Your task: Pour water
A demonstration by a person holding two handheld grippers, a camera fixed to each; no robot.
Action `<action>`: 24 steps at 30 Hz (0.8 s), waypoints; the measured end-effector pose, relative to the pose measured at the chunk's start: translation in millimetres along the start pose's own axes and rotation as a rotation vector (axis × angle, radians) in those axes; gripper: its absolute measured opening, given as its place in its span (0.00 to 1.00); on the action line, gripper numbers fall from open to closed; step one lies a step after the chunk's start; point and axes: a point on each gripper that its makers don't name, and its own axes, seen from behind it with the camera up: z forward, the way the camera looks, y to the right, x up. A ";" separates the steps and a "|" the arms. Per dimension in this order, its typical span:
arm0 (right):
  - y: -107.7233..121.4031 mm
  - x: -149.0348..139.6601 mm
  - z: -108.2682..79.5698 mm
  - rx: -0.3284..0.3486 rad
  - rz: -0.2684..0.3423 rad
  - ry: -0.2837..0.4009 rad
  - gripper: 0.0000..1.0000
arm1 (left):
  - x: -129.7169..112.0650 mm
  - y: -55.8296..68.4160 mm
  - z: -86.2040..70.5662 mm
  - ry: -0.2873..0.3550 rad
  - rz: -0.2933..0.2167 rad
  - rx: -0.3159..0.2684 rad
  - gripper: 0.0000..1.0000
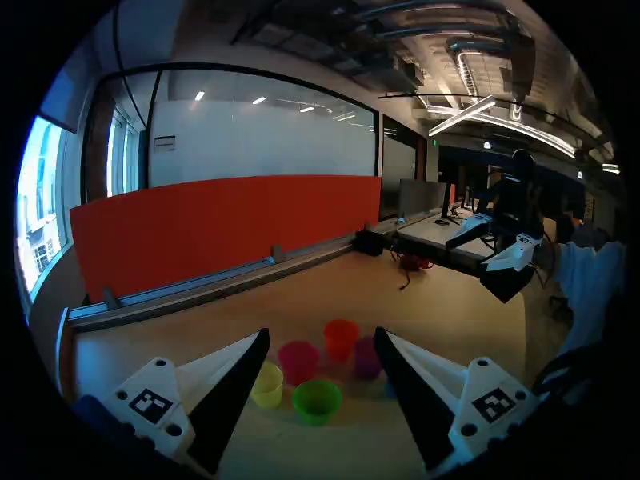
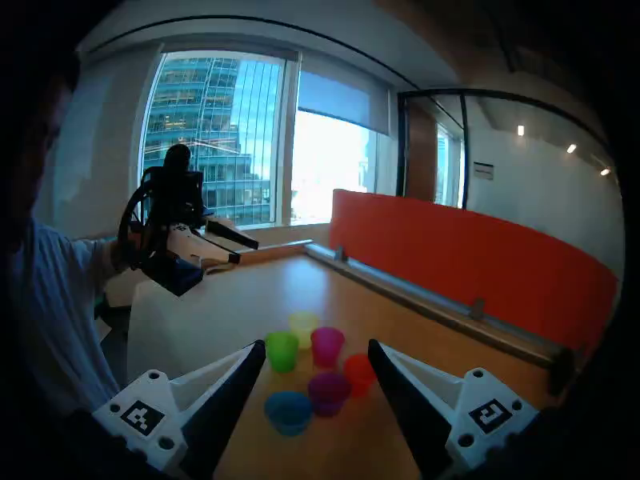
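1. wooden table (image 1: pixel 456 320) carries a tight cluster of coloured cups, all upright and none of them held.
2. left gripper (image 1: pixel 320 332) points at the cluster, clear of it, fingers spread wide with nothing between them.
3. in the left gripper view, yellow cup (image 1: pixel 268 384) and green cup (image 1: pixel 317 400) sit nearest, with pink cup (image 1: pixel 298 360), orange cup (image 1: pixel 342 338) and purple cup (image 1: pixel 367 358) behind.
4. right gripper (image 2: pixel 316 344) gapes wide too, empty, and blue cup (image 2: pixel 288 412) is closest to it.
5. red partition (image 1: pixel 224 224) runs along the table's far edge.

Cups (image 2: pixel 326 346) yellow, green, pink, orange, purple, blue — divider (image 2: pixel 480 248) orange-red.
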 end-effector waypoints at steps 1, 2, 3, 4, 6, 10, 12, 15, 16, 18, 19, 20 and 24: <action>-1.1 -3.8 2.3 0.002 -0.001 -0.008 0.99 | -3.8 -0.3 1.7 -0.007 0.003 0.001 0.97; -2.2 -7.5 4.5 0.005 -0.003 -0.016 0.99 | -7.6 -0.7 3.5 -0.014 0.006 0.001 0.97; -3.9 -11.8 6.7 0.009 -0.004 -0.025 0.99 | -11.8 -1.1 5.3 -0.022 0.009 0.002 0.97; -5.5 -15.6 8.6 0.014 -0.004 -0.033 0.99 | -15.5 -1.4 6.9 -0.029 0.011 0.002 0.97; -8.4 -23.1 12.4 0.022 -0.007 -0.049 0.99 | -22.9 -1.8 10.0 -0.042 0.015 0.003 0.97; -12.5 -39.6 19.5 0.032 -0.015 -0.080 0.99 | -38.5 -1.0 16.2 -0.068 0.024 -0.002 0.97; -13.7 -47.6 22.6 0.036 -0.017 -0.095 0.99 | -46.0 -0.5 19.0 -0.080 0.028 -0.005 0.97; -15.3 -59.7 27.6 0.040 -0.018 -0.117 0.99 | -58.5 -0.6 23.2 -0.102 0.030 -0.009 0.97; -16.1 -63.7 29.5 0.042 -0.019 -0.124 0.99 | -63.1 -1.0 24.7 -0.110 0.030 -0.009 0.97; -17.7 -71.0 33.0 0.045 -0.019 -0.136 0.99 | -71.4 -1.6 27.3 -0.125 0.028 -0.009 0.97; -18.8 -75.1 34.9 0.048 -0.020 -0.142 0.99 | -76.1 -1.9 28.7 -0.133 0.025 -0.009 0.97; -19.8 -78.8 36.6 0.050 -0.021 -0.147 0.99 | -80.2 -2.2 29.9 -0.140 0.023 -0.009 0.97; -22.8 -95.5 43.4 0.056 -0.029 -0.175 0.99 | -97.8 -2.3 34.7 -0.167 0.010 -0.014 0.97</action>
